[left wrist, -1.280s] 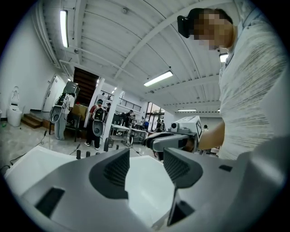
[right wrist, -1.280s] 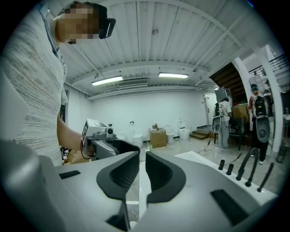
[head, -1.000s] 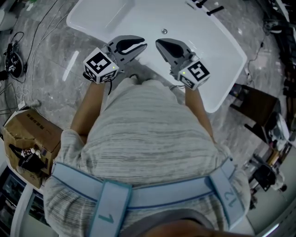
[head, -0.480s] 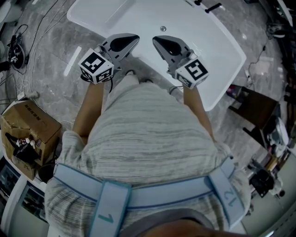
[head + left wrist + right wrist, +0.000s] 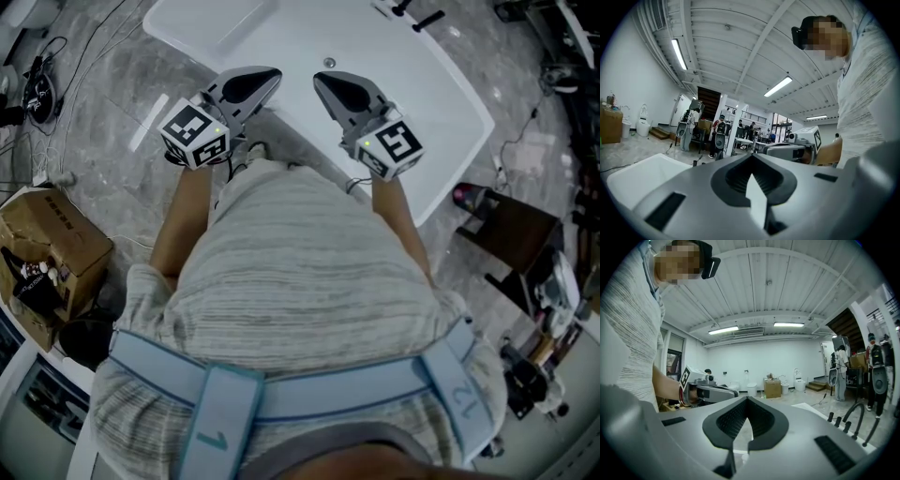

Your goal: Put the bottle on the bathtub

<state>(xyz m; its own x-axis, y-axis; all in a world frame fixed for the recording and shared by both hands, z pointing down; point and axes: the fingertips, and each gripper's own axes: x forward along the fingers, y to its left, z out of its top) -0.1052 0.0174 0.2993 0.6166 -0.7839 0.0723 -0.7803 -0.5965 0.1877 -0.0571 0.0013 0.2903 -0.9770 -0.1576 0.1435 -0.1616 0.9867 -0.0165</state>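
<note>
Since a second ago the left claw (image 5: 270,79) has closed: its jaws stood a little apart then and now lie pressed together, pad against pad. The right claw (image 5: 325,84) is pressed together too, as it was. Both have shifted only slightly against the white bathtub (image 5: 441,103), and the cardboard box (image 5: 52,244) now sits nearer the left edge of the head view.

The person stands at the bathtub's near rim with both forearms out. The claws are side by side, apart from each other, their tips over the rim and angled toward the drain (image 5: 329,63). Each gripper view looks level across the room and shows the other claw close alongside.

Black tap fittings (image 5: 424,16) stand on the bathtub's far side. On the marble floor (image 5: 103,112) to the right of the bathtub, just beside a dark stand (image 5: 511,230), lies a small dark thing with a reddish end, which may be the bottle (image 5: 466,195), though it is too small to be sure. It is well apart from both claws and off the bathtub. Cables (image 5: 84,47) trail over the floor at the left.
</note>
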